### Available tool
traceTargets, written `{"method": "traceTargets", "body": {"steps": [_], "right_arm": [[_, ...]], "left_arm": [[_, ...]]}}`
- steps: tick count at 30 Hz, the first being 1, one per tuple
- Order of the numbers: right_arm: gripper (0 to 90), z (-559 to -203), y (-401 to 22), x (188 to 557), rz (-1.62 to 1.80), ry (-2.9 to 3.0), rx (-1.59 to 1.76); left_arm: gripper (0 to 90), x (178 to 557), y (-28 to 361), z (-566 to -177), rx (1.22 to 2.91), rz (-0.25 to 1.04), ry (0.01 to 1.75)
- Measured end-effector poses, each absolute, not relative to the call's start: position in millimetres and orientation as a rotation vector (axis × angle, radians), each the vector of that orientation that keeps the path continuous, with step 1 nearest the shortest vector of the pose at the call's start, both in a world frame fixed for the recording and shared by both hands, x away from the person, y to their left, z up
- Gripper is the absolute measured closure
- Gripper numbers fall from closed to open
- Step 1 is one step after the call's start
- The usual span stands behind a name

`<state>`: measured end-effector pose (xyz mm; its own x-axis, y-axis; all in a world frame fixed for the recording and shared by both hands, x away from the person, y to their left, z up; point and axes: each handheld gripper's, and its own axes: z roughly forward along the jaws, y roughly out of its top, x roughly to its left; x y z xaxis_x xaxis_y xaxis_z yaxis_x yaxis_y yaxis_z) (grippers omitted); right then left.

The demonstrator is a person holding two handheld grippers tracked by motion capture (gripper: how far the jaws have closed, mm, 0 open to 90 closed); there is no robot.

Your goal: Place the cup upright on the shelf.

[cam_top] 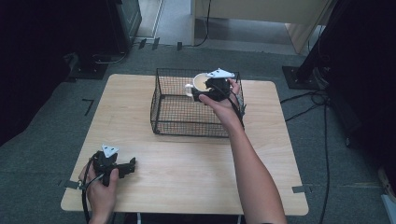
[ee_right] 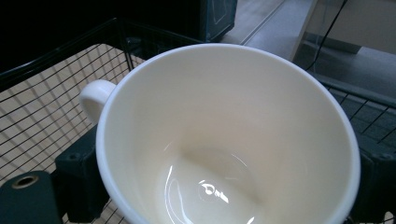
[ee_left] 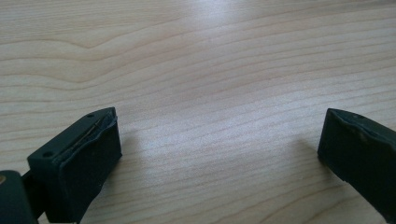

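glossy cream ceramic cup [ee_right: 224,140], black wire basket [cam_top: 173,112], matt pale wood table [cam_top: 187,163]

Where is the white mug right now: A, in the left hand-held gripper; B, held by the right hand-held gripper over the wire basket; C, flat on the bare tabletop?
B: the right hand-held gripper clamps the white mug above the wire basket.
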<state>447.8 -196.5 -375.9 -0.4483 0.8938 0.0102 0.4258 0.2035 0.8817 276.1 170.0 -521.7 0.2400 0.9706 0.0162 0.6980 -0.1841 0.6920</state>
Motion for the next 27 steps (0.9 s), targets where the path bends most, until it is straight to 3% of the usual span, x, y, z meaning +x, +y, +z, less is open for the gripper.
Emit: {"method": "traceTargets", "body": {"steps": [8,27], "right_arm": [[9.2,-380.8,-199.1,465.0,1.15,1.967,1.22],[9.2,-436.8,-182.8,488.5,1.024,2.138,1.115]], "left_arm": [[0.0,276.0,170.0,-521.6,1.954,0.628,1.521],[0.0,276.0,170.0,-521.7,1.954,0.628,1.521]]}}
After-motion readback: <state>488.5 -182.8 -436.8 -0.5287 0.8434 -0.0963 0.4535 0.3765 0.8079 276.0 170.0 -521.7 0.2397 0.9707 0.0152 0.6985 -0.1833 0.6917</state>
